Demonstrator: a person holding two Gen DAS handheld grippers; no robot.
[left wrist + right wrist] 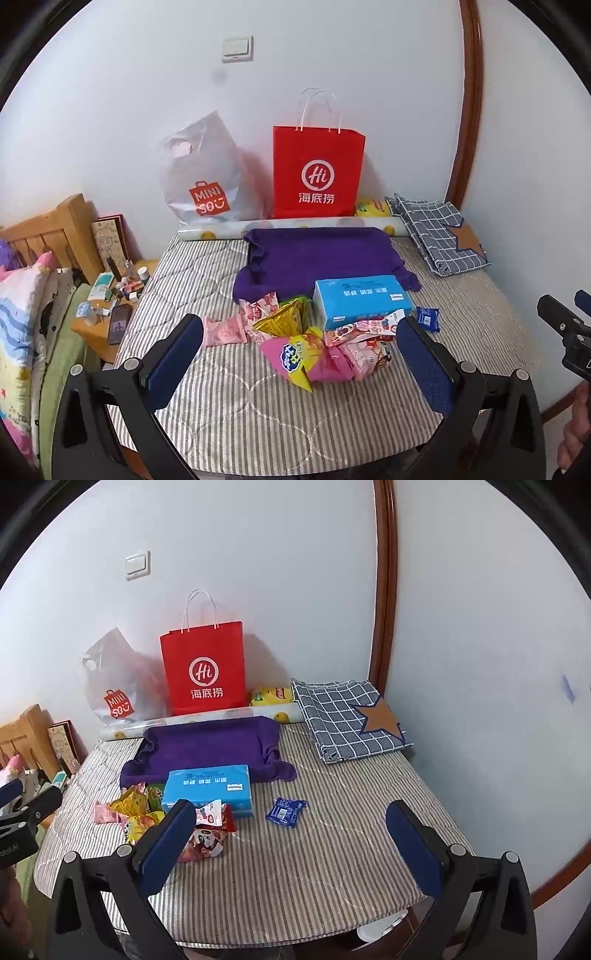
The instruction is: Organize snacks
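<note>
Both grippers, left gripper (299, 354) and right gripper (291, 834), hover released above the near edge of the striped quilted mattress (295, 878), grasping nothing. Mid-surface lies the heap of colourful foil snack packets (295, 343), touching the light-blue rectangular tissue pack (362, 301). A small blue sachet (285, 811) lies apart. The red paper handle bag (318, 173) stands at the far edge.

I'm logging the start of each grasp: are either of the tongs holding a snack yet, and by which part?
Nothing is held. The left tongs and right tongs both stand wide open above the striped mattress, clear of the snack pile.
</note>
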